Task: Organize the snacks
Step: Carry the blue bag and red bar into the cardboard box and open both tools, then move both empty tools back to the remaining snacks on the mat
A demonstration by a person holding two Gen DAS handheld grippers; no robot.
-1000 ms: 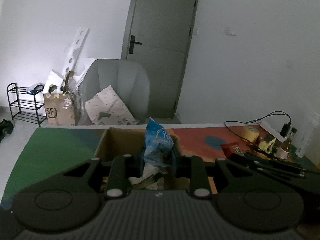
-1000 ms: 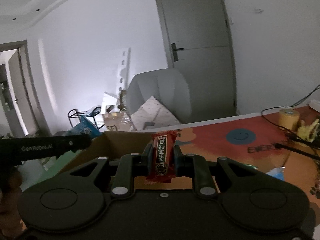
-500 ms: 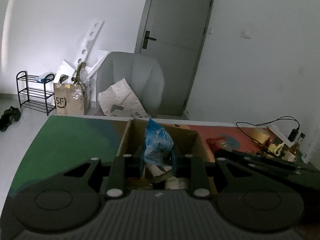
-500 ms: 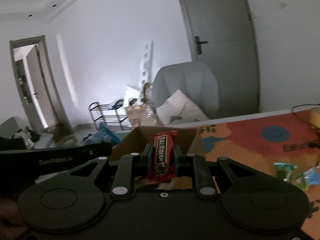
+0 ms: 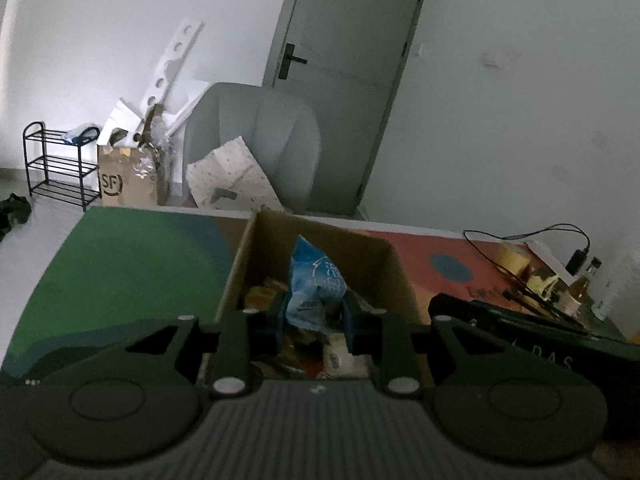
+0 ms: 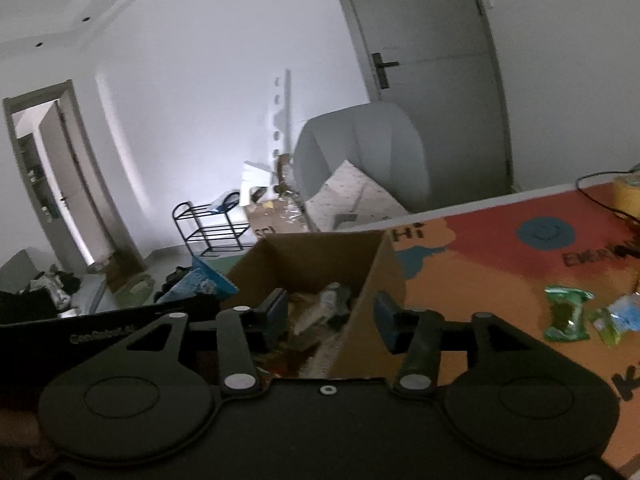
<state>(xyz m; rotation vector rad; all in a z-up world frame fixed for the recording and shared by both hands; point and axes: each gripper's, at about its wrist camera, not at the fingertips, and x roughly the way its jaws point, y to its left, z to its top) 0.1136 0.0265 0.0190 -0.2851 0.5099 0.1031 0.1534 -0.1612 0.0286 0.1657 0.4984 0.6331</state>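
An open cardboard box (image 5: 320, 236) holding several snack packets stands on the colourful table mat. My left gripper (image 5: 314, 316) is shut on a blue snack packet (image 5: 316, 284) and holds it over the box's inside. My right gripper (image 6: 332, 316) is open and empty, its fingers straddling the right wall of the box (image 6: 372, 276). The blue packet (image 6: 200, 282) and the left gripper's body show at the left in the right wrist view. Green and blue snack packets (image 6: 568, 316) lie on the mat to the right.
A tape roll (image 5: 514, 258), cables, a small bottle (image 5: 580, 288) and a black charger sit at the table's far right. Beyond the table are a grey armchair (image 5: 264, 136), a cardboard carton (image 5: 128, 176), a black shoe rack (image 5: 60, 164) and a grey door.
My right gripper opened and the red snack packet it held is gone from its fingers. Both grippers moved left and forward over the box; the left still grips the blue packet.
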